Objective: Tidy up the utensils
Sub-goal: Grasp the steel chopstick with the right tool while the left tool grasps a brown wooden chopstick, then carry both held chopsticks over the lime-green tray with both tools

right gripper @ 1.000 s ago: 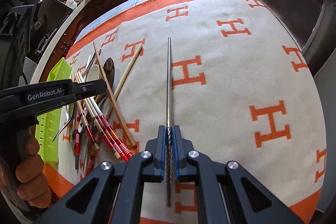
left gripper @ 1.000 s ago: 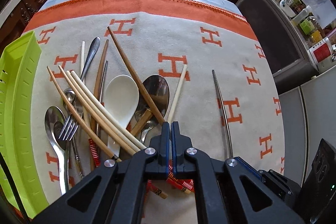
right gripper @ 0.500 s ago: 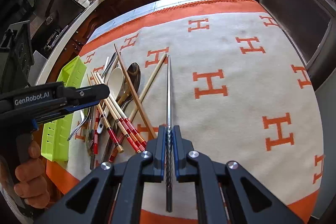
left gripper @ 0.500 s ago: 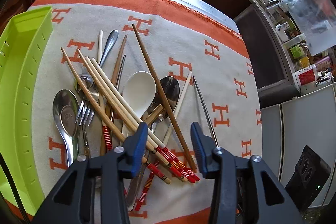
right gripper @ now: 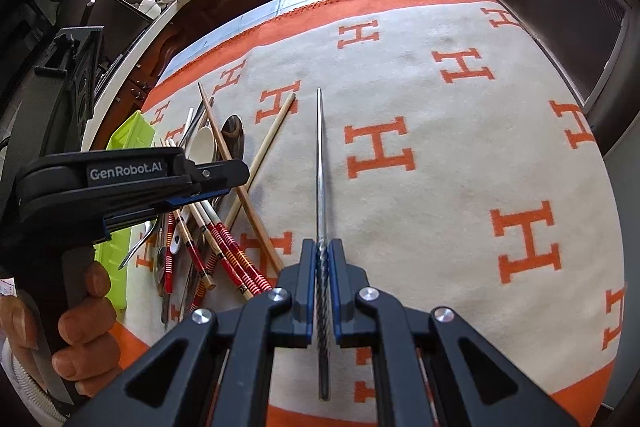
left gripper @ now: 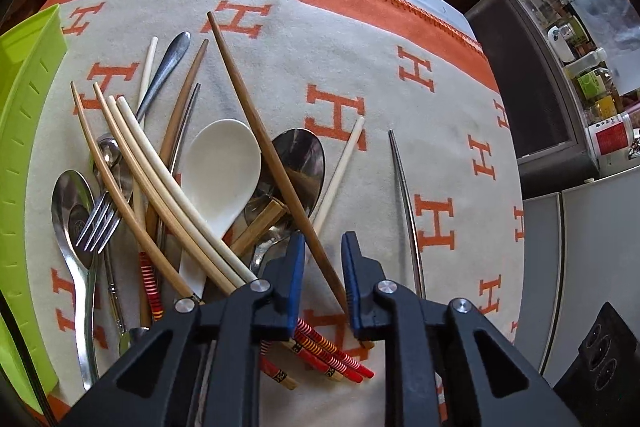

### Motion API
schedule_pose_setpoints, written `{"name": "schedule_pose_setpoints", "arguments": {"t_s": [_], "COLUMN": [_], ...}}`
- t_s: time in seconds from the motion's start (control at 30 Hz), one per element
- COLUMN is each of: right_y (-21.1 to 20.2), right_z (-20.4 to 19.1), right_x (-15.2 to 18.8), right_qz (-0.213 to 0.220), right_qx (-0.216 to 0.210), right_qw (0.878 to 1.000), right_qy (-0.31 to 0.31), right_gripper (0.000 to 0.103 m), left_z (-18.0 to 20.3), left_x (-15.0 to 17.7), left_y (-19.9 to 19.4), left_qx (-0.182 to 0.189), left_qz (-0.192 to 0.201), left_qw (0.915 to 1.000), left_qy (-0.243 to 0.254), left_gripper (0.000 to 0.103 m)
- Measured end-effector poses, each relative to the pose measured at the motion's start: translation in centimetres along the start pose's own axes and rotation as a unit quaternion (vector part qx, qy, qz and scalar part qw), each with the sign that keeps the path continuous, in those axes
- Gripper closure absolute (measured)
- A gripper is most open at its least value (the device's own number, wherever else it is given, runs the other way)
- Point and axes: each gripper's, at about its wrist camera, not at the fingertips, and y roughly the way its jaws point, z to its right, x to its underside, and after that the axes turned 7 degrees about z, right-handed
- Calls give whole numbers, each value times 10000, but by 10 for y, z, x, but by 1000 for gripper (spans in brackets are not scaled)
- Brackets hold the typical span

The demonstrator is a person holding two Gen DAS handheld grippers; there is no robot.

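A pile of utensils lies on the cloth: a white ceramic spoon (left gripper: pixel 222 167), metal spoons (left gripper: pixel 72 203), a fork (left gripper: pixel 98 219), pale chopsticks (left gripper: pixel 160 183) and a long brown chopstick (left gripper: pixel 272 163). My left gripper (left gripper: pixel 322 247) is open, its jaws either side of the brown chopstick's near end. My right gripper (right gripper: pixel 322 247) is shut on a metal chopstick (right gripper: pixel 320 163) that points away over the cloth; it also shows in the left wrist view (left gripper: pixel 406 203). The left gripper (right gripper: pixel 224 177) shows in the right wrist view above the pile.
A green plastic tray (left gripper: pixel 24 147) stands at the left edge of the orange and cream H-patterned cloth (right gripper: pixel 460 155). Kitchen counters with jars (left gripper: pixel 592 83) lie to the right, dark cabinets beyond the table's far edge.
My left gripper went from shut to open and dropped lower over the pile, now straddling the brown chopstick. My right gripper stays shut on the metal chopstick, lifted a little.
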Motion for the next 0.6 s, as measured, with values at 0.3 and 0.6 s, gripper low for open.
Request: {"name": "schedule_pose_setpoints", "arguments": {"t_s": [0.3, 0.6], "right_y": [6, -8], "right_z": [8, 16], "right_x": [6, 3], "right_qz": [-98, 59], "right_qx": [-58, -234], "right_qw": [9999, 9995], "right_qy": [52, 213], "right_gripper": [97, 97], "left_z": [8, 13], "left_x": [1, 9], "left_y": [11, -25], "left_qx": [-279, -169], "left_qz": [107, 115], "left_qw": [9995, 9974], "left_qy": [116, 693], "left_gripper": [99, 99]}}
